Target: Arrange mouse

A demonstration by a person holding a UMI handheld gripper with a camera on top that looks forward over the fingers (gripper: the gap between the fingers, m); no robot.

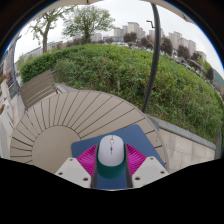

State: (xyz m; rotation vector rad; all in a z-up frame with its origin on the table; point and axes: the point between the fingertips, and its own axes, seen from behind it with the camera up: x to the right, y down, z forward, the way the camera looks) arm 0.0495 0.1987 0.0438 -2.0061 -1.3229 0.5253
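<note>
On my feed, left to right: a wooden bench sits at the far left, at the foot of a broad green hedge. Nearer me, pale curved steps fan outward across the paved ground. Beyond the hedge rise trees, and farther right a row of pale buildings stands under a bright sky. A thin dark pole cuts down in front of the hedge, right of centre.

Close in, a blue mat lies on a light surface just ahead of my gripper. On the mat rests the mouse, white with a dark band down its middle, pointing away from the camera. It sits between the two white fingers, with the magenta pads showing on either side of it.

The pads appear to lie right against the mouse's flanks, but I cannot tell from this view whether both are pressing on it or merely flanking it. The mouse rests on the mat. The claw is partly closed, spread about as wide as the mouse itself.
</note>
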